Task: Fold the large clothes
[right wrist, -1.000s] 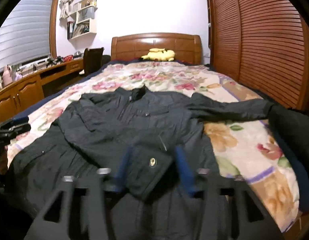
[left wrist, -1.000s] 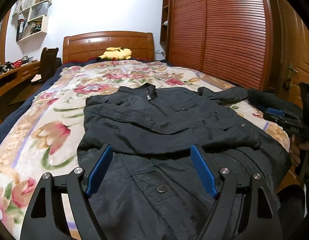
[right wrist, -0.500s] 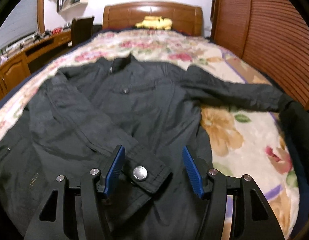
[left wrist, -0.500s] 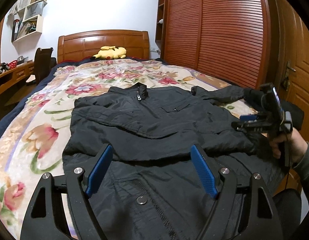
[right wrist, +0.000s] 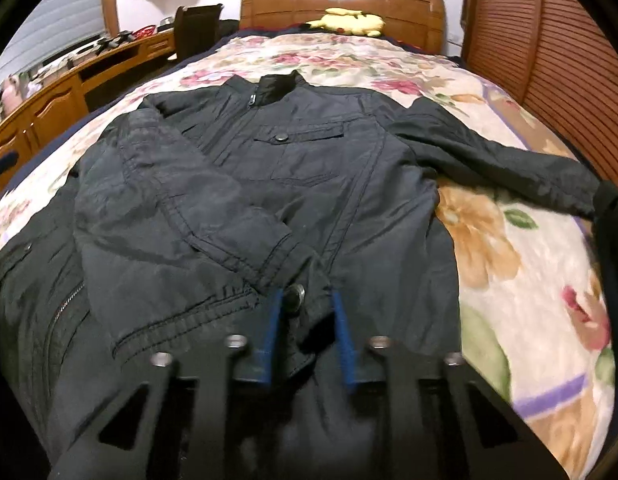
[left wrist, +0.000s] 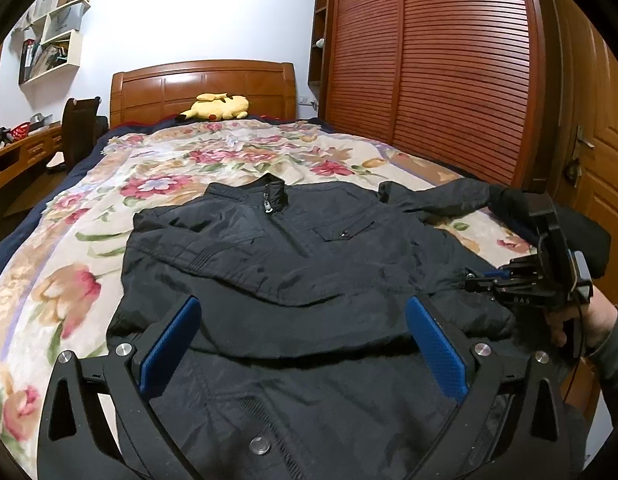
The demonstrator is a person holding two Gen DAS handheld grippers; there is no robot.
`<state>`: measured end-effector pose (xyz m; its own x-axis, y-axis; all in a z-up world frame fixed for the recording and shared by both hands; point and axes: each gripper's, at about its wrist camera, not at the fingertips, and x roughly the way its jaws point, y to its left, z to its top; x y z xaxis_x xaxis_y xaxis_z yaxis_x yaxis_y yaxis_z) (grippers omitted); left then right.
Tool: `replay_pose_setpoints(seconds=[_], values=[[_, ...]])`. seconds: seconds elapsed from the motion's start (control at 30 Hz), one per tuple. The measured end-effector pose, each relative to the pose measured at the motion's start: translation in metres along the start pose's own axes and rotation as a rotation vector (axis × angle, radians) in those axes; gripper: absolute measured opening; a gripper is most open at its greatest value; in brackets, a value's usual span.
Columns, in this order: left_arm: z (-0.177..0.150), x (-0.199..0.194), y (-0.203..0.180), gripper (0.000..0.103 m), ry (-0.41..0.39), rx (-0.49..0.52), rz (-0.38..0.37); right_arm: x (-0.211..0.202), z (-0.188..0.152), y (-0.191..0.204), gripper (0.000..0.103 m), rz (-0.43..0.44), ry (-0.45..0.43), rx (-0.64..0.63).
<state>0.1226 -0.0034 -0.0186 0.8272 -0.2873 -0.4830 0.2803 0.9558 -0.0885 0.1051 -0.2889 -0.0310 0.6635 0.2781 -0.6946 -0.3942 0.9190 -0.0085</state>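
Observation:
A black jacket [left wrist: 309,240] [right wrist: 309,160] lies front up on the floral bed cover [left wrist: 69,280], collar toward the headboard. One sleeve is folded across the chest; the other sleeve [right wrist: 509,160] stretches out to the right. My right gripper [right wrist: 309,326] is closing, and its blue pads pinch the folded sleeve's cuff with its snap button [right wrist: 295,294]. From the left wrist, that right gripper [left wrist: 473,280] shows at the jacket's right edge, held by a hand. My left gripper [left wrist: 303,346] hovers over the jacket's hem, its jaws opening wide with nothing gripped between them.
A yellow plush toy [left wrist: 217,106] lies by the wooden headboard [left wrist: 205,84]. Louvred wardrobe doors [left wrist: 449,80] run along the bed's right side. A wooden desk [right wrist: 49,92] and a dark chair [left wrist: 79,128] stand to the left. A dark bundle [right wrist: 613,240] sits on the bed's right edge.
The right gripper tilted down onto the folded sleeve's cuff and its jaws narrowed around it. The left gripper's jaws spread wider and it drifted, bringing the right gripper into its view.

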Motion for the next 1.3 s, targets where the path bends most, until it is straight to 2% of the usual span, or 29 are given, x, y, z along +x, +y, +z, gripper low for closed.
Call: replay_pose_setpoints(seconds=[0.03,0.23,0.47,0.5,0.6,0.67,0.7,0.8,1.0,1.3], values=[[0.003,0.002,-0.001,0.102,0.0,-0.002,-0.005,-0.002,0.0,0.0,0.012,-0.002,-0.009,-0.008],[0.013,0.015,-0.003,0.102,0.014,0.012,0.015,-0.011,0.012,-0.012,0.011,-0.101,-0.091,-0.013],[0.008,0.028,0.006,0.102,0.033,-0.014,0.01,-0.006,0.012,-0.016,0.011,-0.076,-0.102,-0.015],[0.007,0.03,0.006,0.102,0.039,-0.016,0.006,-0.01,0.014,-0.017,0.013,-0.066,-0.114,-0.013],[0.004,0.032,0.004,0.102,0.043,0.002,0.011,-0.022,0.02,-0.028,0.029,-0.078,-0.162,0.002],[0.002,0.032,0.002,0.102,0.038,0.02,0.024,-0.028,0.024,-0.037,0.056,-0.095,-0.198,0.027],[0.002,0.032,0.001,0.102,0.036,0.023,0.023,-0.03,0.026,-0.044,0.061,-0.1,-0.21,0.05],[0.001,0.033,-0.002,0.102,0.032,0.036,0.029,-0.031,0.034,-0.064,0.063,-0.095,-0.227,0.101],[-0.001,0.035,-0.007,0.102,0.03,0.068,0.032,-0.01,0.052,-0.099,0.063,-0.173,-0.204,0.159],[-0.006,0.044,-0.009,0.102,0.054,0.085,0.034,0.055,0.07,-0.141,0.063,-0.229,-0.117,0.289]])
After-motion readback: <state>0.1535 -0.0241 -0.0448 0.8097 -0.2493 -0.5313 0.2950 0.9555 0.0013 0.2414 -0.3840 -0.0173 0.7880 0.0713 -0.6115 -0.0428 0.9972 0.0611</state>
